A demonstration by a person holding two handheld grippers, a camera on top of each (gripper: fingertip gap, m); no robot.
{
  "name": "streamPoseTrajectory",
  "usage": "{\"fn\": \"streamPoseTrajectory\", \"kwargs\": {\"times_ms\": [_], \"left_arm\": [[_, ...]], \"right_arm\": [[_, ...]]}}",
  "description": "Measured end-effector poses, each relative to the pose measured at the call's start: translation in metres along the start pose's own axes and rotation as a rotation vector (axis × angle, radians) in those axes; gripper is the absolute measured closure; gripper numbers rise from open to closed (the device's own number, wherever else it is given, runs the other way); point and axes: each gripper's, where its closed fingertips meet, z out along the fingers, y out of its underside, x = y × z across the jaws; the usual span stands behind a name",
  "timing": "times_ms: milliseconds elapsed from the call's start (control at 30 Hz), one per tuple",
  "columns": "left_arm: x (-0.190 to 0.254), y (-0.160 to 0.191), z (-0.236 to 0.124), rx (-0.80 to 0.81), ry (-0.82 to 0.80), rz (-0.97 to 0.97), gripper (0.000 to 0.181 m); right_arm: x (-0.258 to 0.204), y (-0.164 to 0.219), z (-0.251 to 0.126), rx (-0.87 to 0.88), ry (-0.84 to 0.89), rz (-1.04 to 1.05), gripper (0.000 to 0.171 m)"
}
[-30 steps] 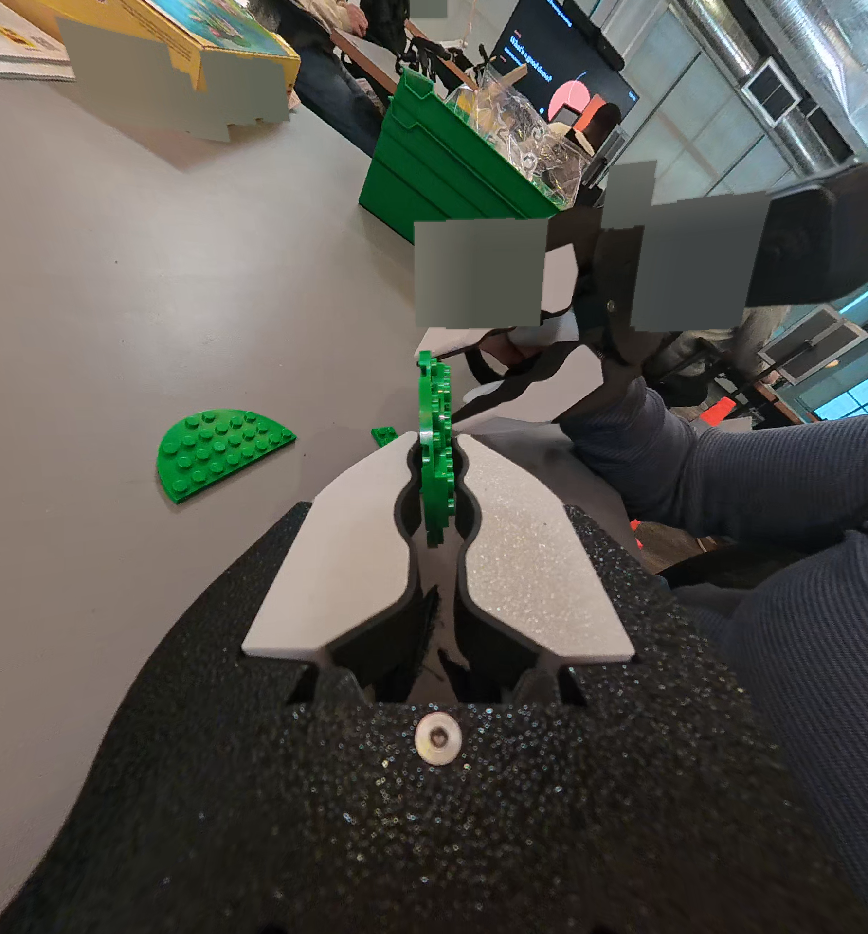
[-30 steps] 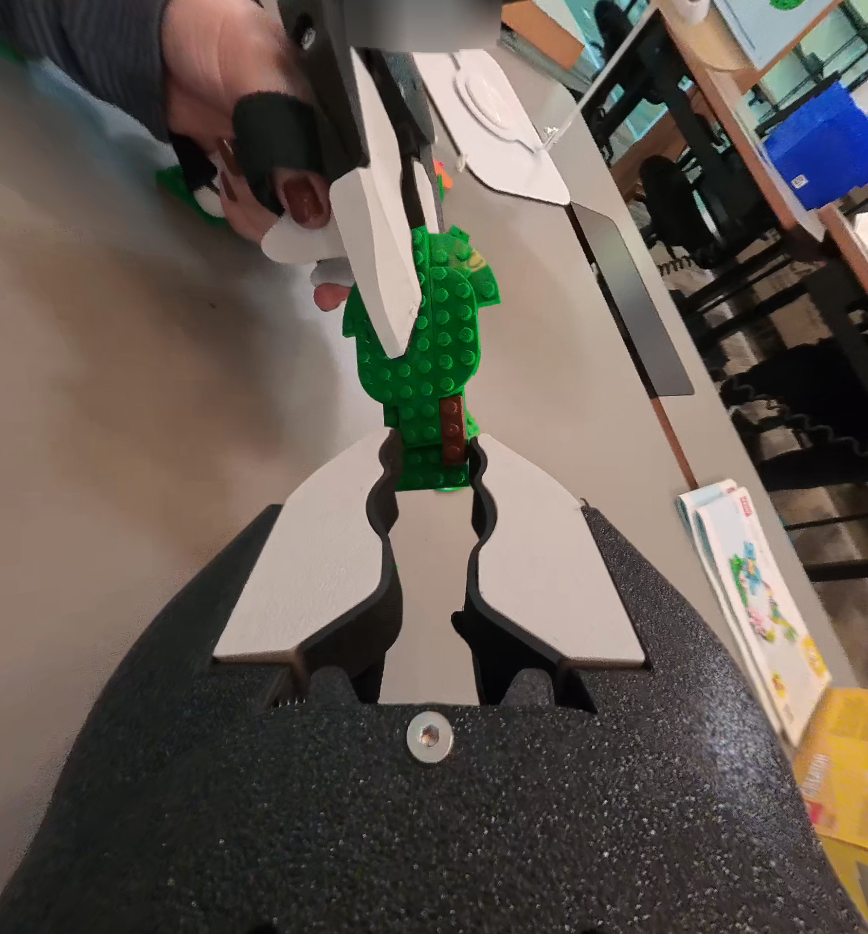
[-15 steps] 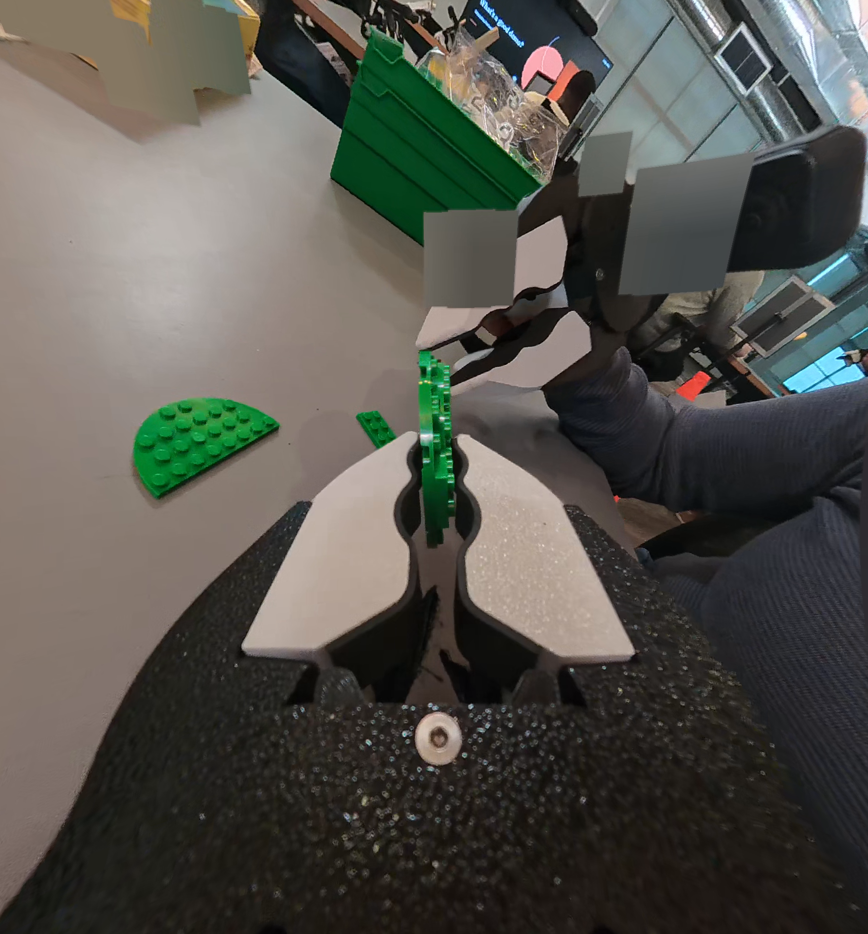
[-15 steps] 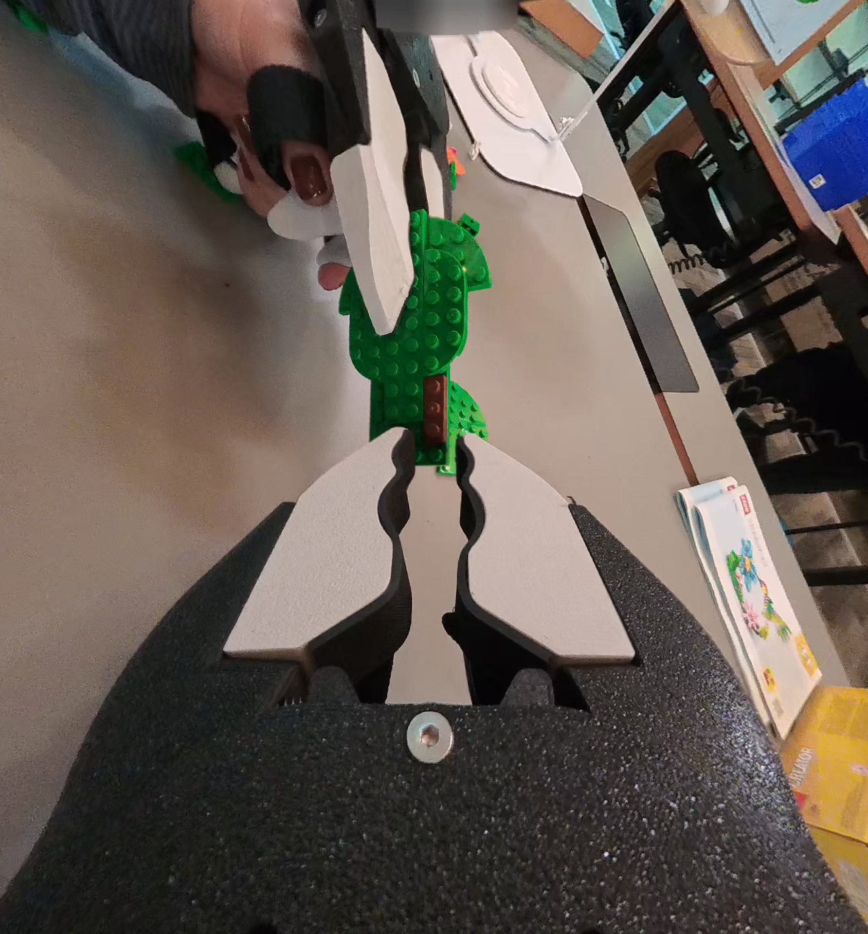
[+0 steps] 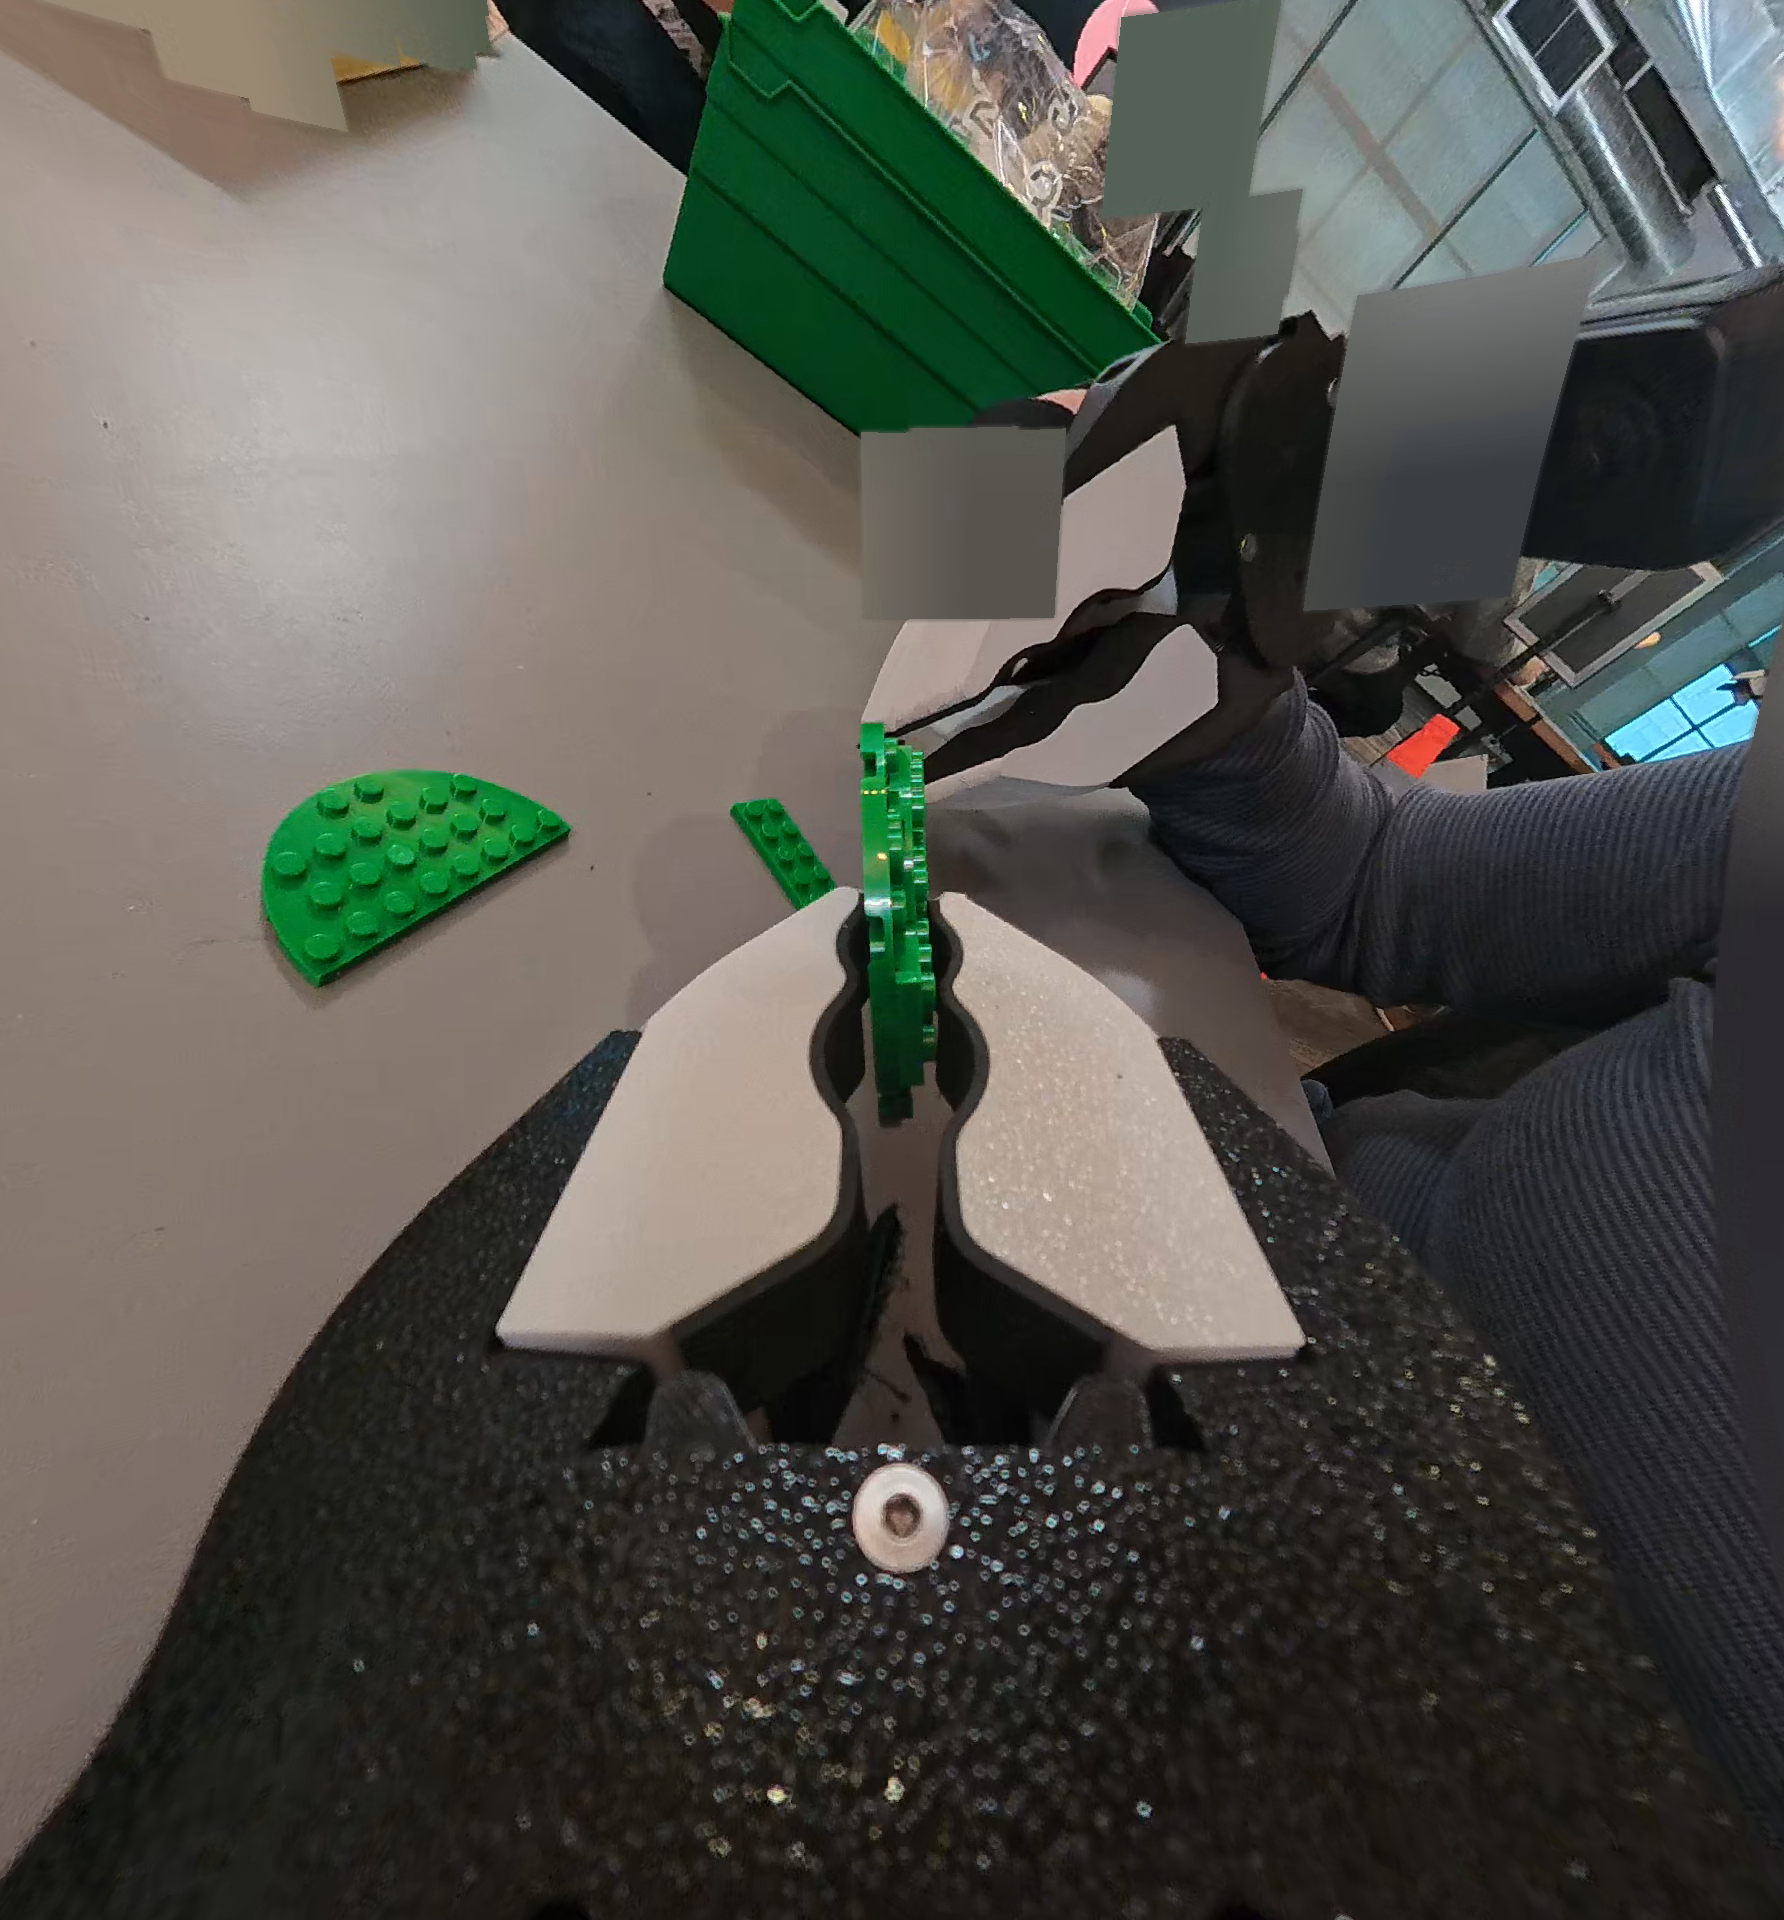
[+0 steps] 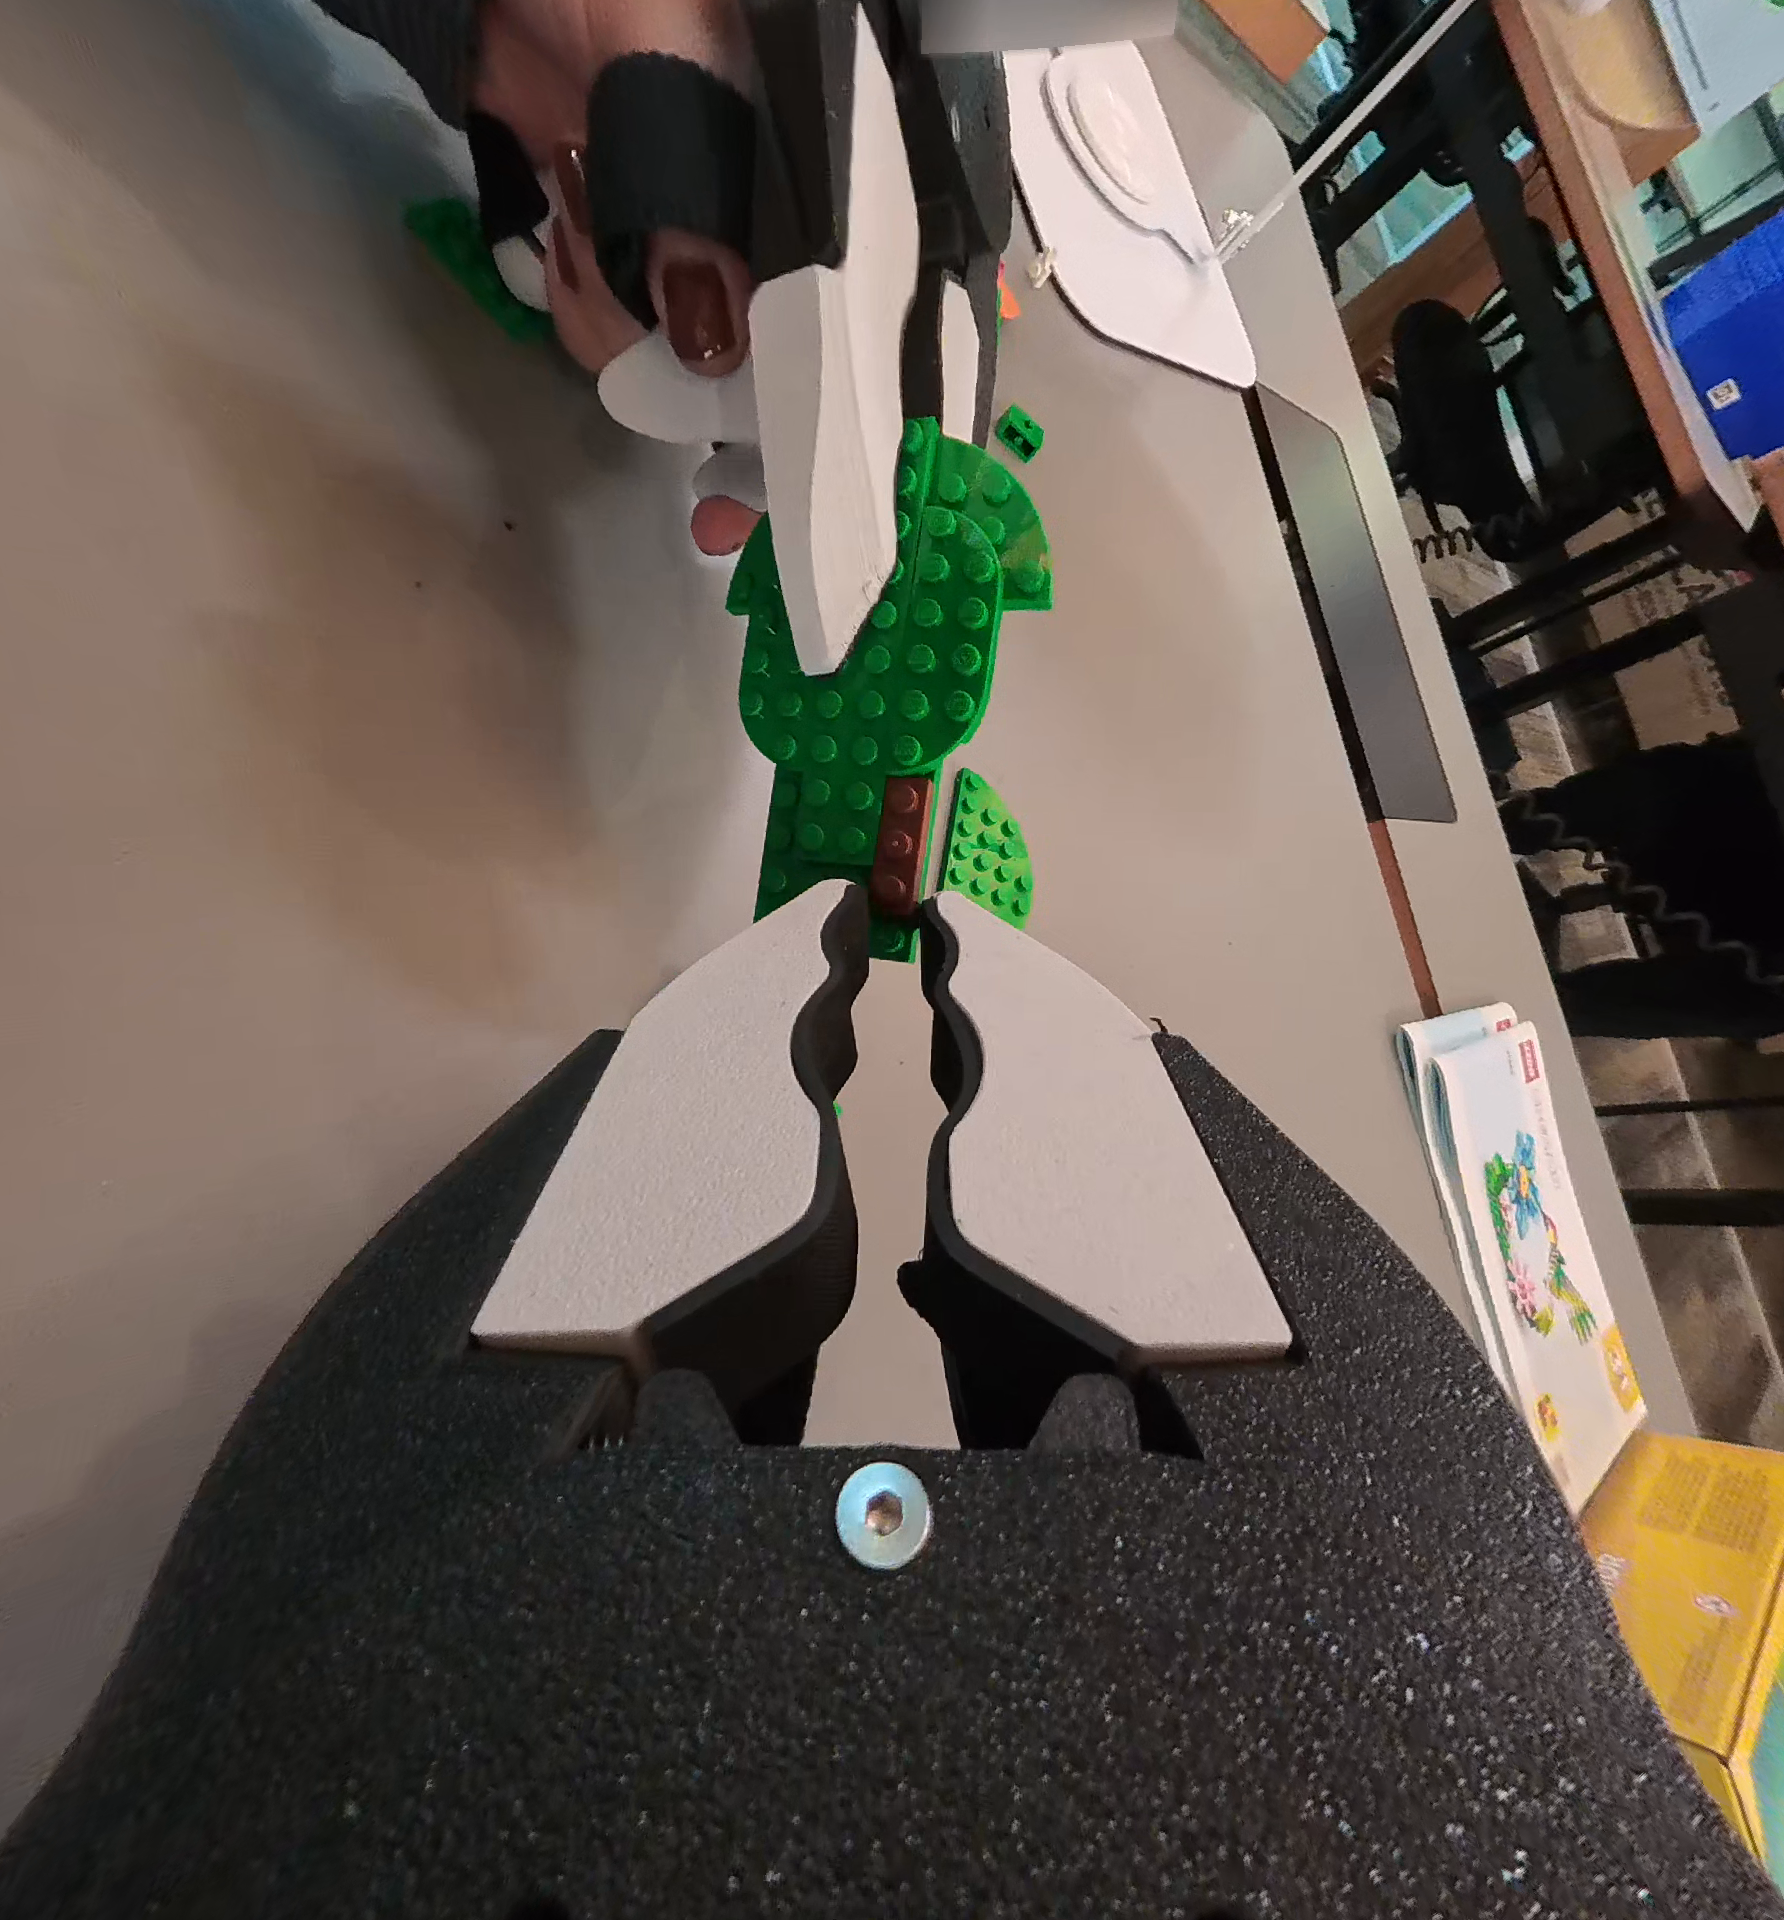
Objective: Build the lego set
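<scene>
Left gripper (image 5: 896, 914), frame centre: jaws clamped on the edge-on green plate assembly (image 5: 896, 883). Right gripper (image 6: 893, 914), frame centre: jaws narrowly apart at the assembly's brown-plate end, contact unclear. Beyond, left of centre on the grey table (image 5: 244, 468): loose green half-round plate (image 5: 400, 868); green bin (image 5: 867, 249) at top.

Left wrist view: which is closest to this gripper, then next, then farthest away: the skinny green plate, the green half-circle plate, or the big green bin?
From the left gripper:
1. Skinny green plate, just past the fingertips, slightly left.
2. Green half-circle plate, farther out to the left, flat on the table.
3. Big green bin, far across the table at the top.
</scene>
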Motion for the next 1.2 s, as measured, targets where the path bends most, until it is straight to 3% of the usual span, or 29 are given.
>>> {"fn": "streamPoseTrajectory", "kwargs": {"times_ms": [400,600,800,967,1100,1200], "left_arm": [[0.0,-0.003,0.002,0.025,-0.001,-0.033,0.173],[-0.004,-0.011,0.001,0.096,-0.004,-0.116,0.173],[-0.004,-0.013,0.002,0.108,-0.01,-0.124,0.173],[-0.002,-0.017,0.001,0.144,0.015,-0.163,0.173],[-0.003,-0.013,0.004,0.098,-0.02,-0.141,0.143],[0.0,-0.004,0.011,0.029,-0.044,-0.097,0.162]], "right_arm": [[0.0,-0.001,0.0,0.013,0.0,0.011,0.157],[-0.004,-0.012,0.008,0.045,-0.009,0.056,0.122],[0.008,-0.008,0.018,-0.066,0.175,-0.076,0.137],[0.008,-0.011,0.016,-0.048,0.162,-0.048,0.137],[-0.004,-0.017,0.016,0.002,0.073,-0.046,0.137],[-0.014,-0.019,0.017,0.008,0.021,-0.073,0.137]]}}
